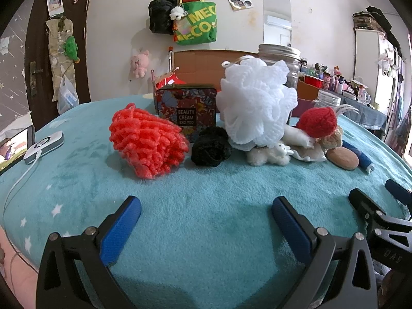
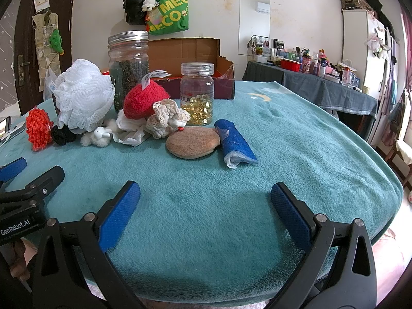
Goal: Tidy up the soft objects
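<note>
Right wrist view: right gripper (image 2: 205, 200) spread wide and empty, nearest the rolled blue cloth (image 2: 235, 141), lying ahead, long axis running away.

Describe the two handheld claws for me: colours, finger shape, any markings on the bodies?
Both match. The left claw and right claw each have black angular frames with triangular cut-outs and silver pivot bolts. Their fingers are flat, tapering paddles faced with blue dotted-texture pads. White "GenRobot.AI" lettering marks the left claw's body in the right wrist view. No cables or sleeves show.
</note>
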Demonstrator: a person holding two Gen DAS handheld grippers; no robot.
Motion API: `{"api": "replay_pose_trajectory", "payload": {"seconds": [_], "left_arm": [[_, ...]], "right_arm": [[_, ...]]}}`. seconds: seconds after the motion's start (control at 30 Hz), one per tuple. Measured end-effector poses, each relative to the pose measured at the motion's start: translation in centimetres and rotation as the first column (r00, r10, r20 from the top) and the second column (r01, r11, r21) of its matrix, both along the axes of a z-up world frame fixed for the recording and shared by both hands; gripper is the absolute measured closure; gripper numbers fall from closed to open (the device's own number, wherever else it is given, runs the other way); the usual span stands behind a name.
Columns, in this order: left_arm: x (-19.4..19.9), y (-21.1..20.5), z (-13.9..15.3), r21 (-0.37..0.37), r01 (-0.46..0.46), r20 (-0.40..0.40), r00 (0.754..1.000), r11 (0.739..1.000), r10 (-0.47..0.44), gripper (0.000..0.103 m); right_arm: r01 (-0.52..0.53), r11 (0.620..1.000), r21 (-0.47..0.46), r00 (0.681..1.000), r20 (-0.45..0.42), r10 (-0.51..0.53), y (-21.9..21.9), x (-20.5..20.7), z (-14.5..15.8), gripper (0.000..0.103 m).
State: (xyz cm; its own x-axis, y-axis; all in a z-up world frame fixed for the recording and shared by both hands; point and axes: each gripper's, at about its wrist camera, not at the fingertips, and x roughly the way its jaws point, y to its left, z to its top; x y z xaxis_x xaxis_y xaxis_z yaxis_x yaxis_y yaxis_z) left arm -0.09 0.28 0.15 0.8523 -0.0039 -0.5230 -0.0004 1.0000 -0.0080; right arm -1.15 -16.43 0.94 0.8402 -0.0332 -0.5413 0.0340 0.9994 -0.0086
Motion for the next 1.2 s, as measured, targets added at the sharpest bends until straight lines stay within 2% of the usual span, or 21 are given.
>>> {"api": "replay_pose_trajectory", "payload": {"seconds": [0.3, 0.43, 0.63, 0.83, 1.07, 1.13, 1.17, 1.2], "left_arm": [[0.4, 0.2, 0.7, -0.028, 0.036, -0.027, 0.999, 0.999, -0.037, 0.0], [0.0, 0.6, 2.3, -0.03, 0.043, 0.015, 0.999, 0.999, -0.042, 0.0], [0.7, 0.6, 4.4, -0.028, 0.079, 0.048, 0.996, 0.997, -0.077, 0.0], [2.5, 1.8, 5.7, -0.04, 0.08, 0.026, 0.997, 0.996, -0.079, 0.0], [4.6, 5.6, 5.8, -0.066, -0.011, -0.054, 0.999, 0.998, 0.007, 0.0], [5.2, 6.6, 5.5, -0.066, -0.034, -0.075, 0.997, 0.997, 0.029, 0.001], [5.4, 6.9, 5.3, -0.067, -0.04, -0.085, 0.996, 0.997, 0.034, 0.006], [5.7, 7.1, 5.1, -0.069, -0.041, -0.097, 0.995, 0.997, 0.034, 0.012]], "right_arm": [[-0.035, 0.999, 0.027, 0.999, -0.002, 0.035, -0.4, 0.4, 0.7, 0.0], [-0.048, 0.999, 0.016, 0.998, 0.034, 0.047, -0.5, 0.0, 2.1, 0.0], [-0.043, 0.999, 0.018, 0.997, 0.06, 0.041, -1.7, 1.5, 4.3, 0.0], [-0.011, 1.0, 0.026, 1.0, 0.007, 0.011, -3.8, 4.0, 4.8, 0.0], [0.003, 0.998, 0.071, 0.997, -0.078, 0.003, -6.1, 5.7, 3.9, 0.0], [0.006, 0.997, 0.077, 0.996, -0.093, 0.001, -6.3, 5.9, 3.4, 0.004], [0.007, 0.997, 0.081, 0.995, -0.099, 0.001, -6.5, 5.9, 3.1, 0.011], [0.001, 0.995, 0.098, 0.993, -0.115, 0.01, -6.6, 6.2, 2.7, 0.024]]}}
